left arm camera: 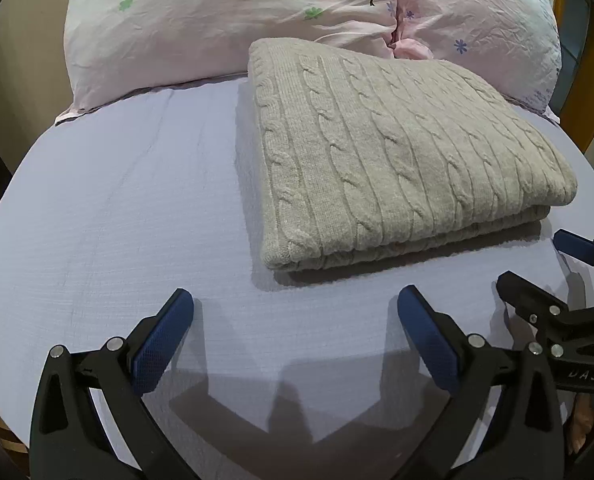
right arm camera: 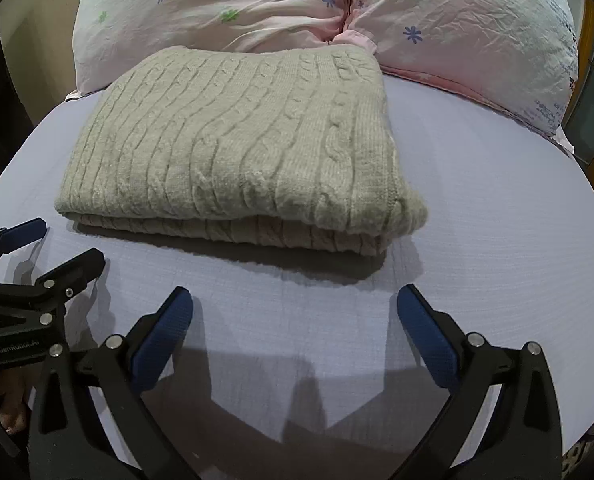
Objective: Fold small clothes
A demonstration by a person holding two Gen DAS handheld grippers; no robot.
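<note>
Left wrist view: left gripper [left arm camera: 295, 300] at bottom centre, released, holding nothing, above lilac bedsheet [left arm camera: 117, 208]. Folded grey cable-knit sweater [left arm camera: 397, 160] at centre right, flat on sheet, far edge against pink pillows [left arm camera: 217, 24].

Right wrist view: right gripper [right arm camera: 295, 300] at bottom centre, released, empty. Sweater [right arm camera: 237, 140] at centre left; left gripper [right arm camera: 47, 246] at lower left, spread apart.

The sweater [left arm camera: 397, 160] is showing a pale grey-beige colour with a cable-knit pattern in long ribs. The bed sheet [left arm camera: 117, 220] is looking light lavender. The pillows [left arm camera: 217, 28] are wearing pink fabric with small purple and green flowers and a dark tree print. The tongs [left arm camera: 295, 308] are showing black arms and blue pads [left arm camera: 161, 348].
</note>
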